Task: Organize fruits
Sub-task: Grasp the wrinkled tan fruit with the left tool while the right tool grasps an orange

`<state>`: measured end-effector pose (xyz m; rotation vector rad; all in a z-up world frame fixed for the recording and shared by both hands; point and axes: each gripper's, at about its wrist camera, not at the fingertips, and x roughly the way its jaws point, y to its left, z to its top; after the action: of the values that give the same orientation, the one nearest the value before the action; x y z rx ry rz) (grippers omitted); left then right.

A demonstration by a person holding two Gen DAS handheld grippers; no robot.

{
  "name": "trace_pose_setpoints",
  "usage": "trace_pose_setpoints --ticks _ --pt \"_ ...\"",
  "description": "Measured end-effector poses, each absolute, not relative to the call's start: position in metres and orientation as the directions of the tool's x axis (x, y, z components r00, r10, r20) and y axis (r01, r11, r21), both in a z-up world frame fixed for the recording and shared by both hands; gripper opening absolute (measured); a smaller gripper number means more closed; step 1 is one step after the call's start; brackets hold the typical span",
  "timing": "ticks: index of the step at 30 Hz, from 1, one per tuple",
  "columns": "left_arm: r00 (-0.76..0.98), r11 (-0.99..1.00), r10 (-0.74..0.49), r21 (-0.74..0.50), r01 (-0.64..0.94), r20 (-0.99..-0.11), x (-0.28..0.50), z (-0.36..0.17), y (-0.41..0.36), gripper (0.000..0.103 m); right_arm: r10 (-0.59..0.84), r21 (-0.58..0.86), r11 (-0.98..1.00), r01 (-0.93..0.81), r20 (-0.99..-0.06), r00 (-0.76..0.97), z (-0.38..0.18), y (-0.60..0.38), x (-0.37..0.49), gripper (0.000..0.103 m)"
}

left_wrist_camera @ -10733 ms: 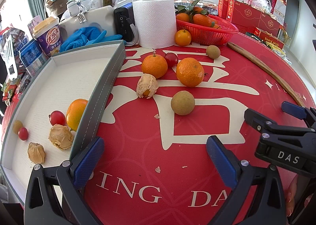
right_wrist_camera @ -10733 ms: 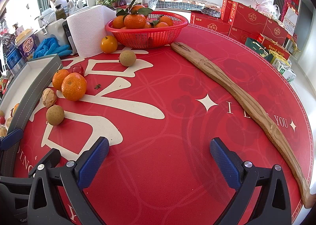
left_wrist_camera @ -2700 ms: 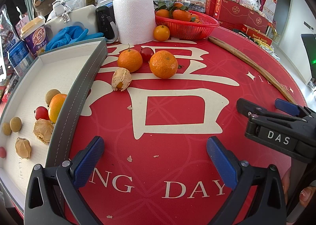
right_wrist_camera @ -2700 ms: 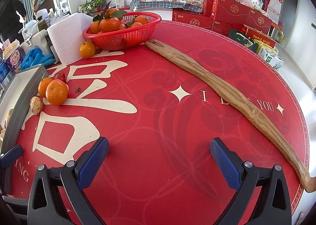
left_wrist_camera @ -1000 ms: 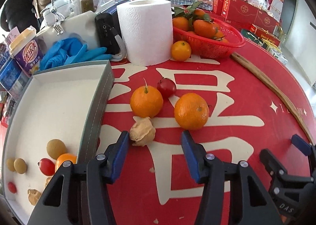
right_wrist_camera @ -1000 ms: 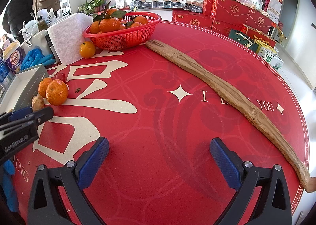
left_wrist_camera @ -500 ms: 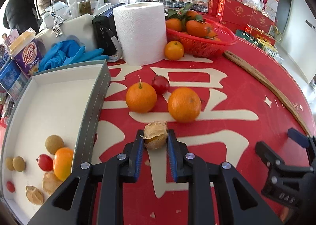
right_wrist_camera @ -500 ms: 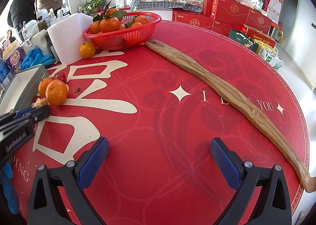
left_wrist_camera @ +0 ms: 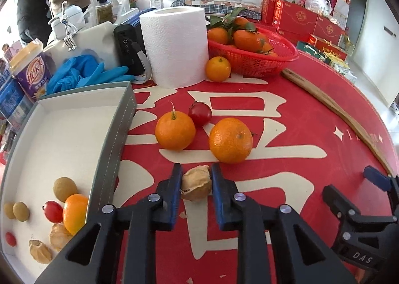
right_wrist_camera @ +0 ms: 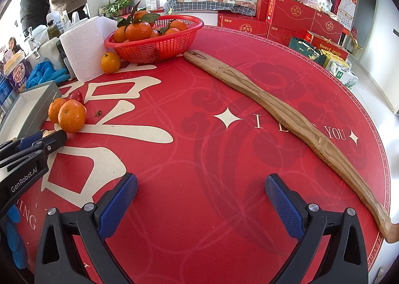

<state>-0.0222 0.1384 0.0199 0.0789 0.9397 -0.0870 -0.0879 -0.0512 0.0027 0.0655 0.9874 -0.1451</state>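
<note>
Grey tray (left_wrist_camera: 112, 134) holds longans, cherry tomatoes, orange, husked fruits. Red basket (left_wrist_camera: 251, 59): tangerines. Left gripper (left_wrist_camera: 195, 184) clamps husked physalis (left_wrist_camera: 195, 183); right gripper (right_wrist_camera: 199, 196) spread, empty. Mat: "I LOVE YOU".

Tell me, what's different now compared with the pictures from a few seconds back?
The left gripper moved forward across the red tablecloth and closed on the papery husked fruit. Two brown round fruits left the cloth; one now lies in the white tray. The right gripper stayed open, and the two oranges, cherry tomato and red basket kept their places.
</note>
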Motion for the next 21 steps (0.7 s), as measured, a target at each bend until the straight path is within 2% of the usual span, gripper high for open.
trace_pose_setpoints --ticks 9,17,21 --pt "0.601 0.996 -0.030 0.026 0.084 -0.798 -0.071 0.019 0.151 0.025 -0.089 -0.012 0.989 0.144 -0.836 0.542 0.002 -0.050 -0.087 0.103" --pt "0.620 0.999 -0.012 0.019 0.043 -0.784 -0.099 0.017 0.161 0.025 0.062 -0.001 0.993 -0.116 -0.837 0.544 0.002 0.001 -0.060 0.103" --pt "0.620 0.999 -0.013 0.010 0.033 -0.784 -0.101 0.017 0.164 0.025 0.103 0.004 0.983 -0.182 -0.837 0.537 0.000 0.027 -0.037 0.103"
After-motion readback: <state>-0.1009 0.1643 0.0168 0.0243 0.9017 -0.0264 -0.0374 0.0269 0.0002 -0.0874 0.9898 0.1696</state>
